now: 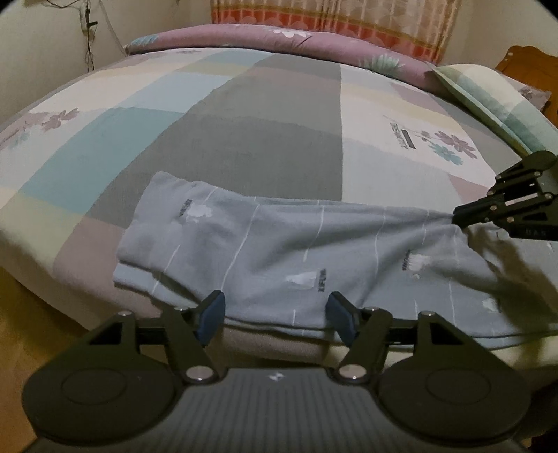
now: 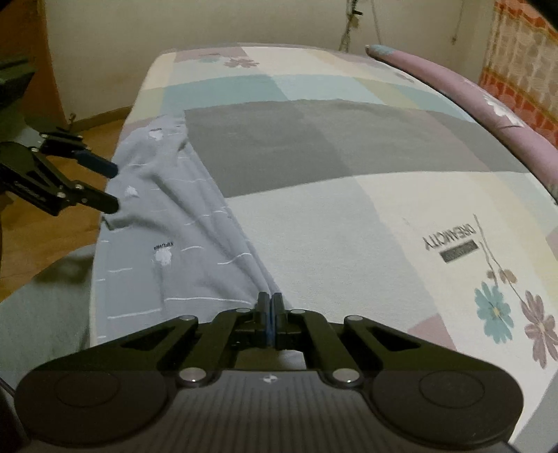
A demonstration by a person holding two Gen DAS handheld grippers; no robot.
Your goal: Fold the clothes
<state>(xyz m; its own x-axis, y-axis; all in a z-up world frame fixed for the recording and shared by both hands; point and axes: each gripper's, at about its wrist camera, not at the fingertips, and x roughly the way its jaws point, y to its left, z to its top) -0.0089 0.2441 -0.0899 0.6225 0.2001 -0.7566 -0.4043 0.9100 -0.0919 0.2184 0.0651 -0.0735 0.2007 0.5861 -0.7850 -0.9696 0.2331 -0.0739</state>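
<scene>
- Two tongs work one garment: your left gripper (image 1: 275,315) stands with its blue pads (image 1: 212,313) well apart above the near hem, nothing pressed between them, while your right gripper (image 2: 269,306) is clamped tight on a bunched corner of cloth.
- Soft blue-grey knit garment (image 1: 279,244), thin white stripes and small pale printed motifs, lies as a long band along the near edge of the bed (image 1: 244,139), wrinkled into ridges that run toward the pinched corner.
- From the left wrist view, the cloth's left end is rounded and folded double; its right end narrows to a point in the right gripper's black fingers (image 1: 467,212).
- Beneath it, a smooth patchwork sheet of grey, teal, cream and mauve blocks with printed flowers covers the mattress.
- At the far side, a mauve floral quilt (image 1: 279,41) is rolled along the bed, a green-striped pillow (image 1: 488,97) at far right, an orange-patterned curtain (image 1: 331,21) behind, and plain cream walls.
- Wooden floor (image 2: 97,132) shows beyond the bed's left edge in the right wrist view.
- Beyond the garment, the middle of the sheet is broad, flat, open room toward the quilt; the near hem sits right at the mattress edge.
</scene>
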